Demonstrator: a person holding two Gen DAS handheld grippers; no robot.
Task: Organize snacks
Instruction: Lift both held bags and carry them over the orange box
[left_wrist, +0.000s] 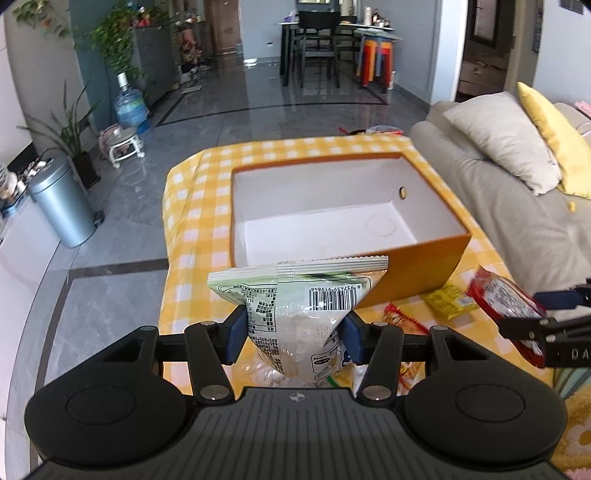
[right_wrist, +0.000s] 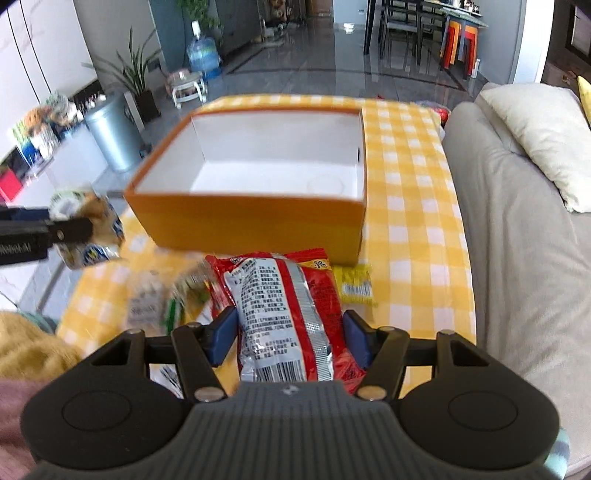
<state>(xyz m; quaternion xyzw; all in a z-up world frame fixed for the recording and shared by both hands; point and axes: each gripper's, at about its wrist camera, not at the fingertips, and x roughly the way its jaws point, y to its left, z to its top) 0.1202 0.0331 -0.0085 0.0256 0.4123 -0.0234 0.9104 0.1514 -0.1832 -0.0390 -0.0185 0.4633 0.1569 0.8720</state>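
Two packets are up at once, one in each of your tools. Your left gripper (left_wrist: 295, 332) has its blue pads pinched into the waist of the green-and-white packet (left_wrist: 299, 295), back side toward the lens, so the barcode shows upside down; the digits look like 6 937439 919846, though I wouldn't swear to every one. Your right gripper (right_wrist: 290, 334) is clamped on the red packet (right_wrist: 284, 317), squeezed at its middle with the silver seam and a block of small print facing up, too fine to read. Both are held mid-body, which I'd say keeps them from swinging on the carry.

At five o'clock of the red one, a yellow sachet (right_wrist: 354, 284) lies flat on the checked tablecloth (right_wrist: 406, 206); more loose snacks (right_wrist: 155, 295) sit blurred at nine o'clock.

Further out at twelve o'clock, the orange box (right_wrist: 251, 225) stands open-topped, white inside, nothing in it yet. That's your likely drop, both packets short of its near wall.
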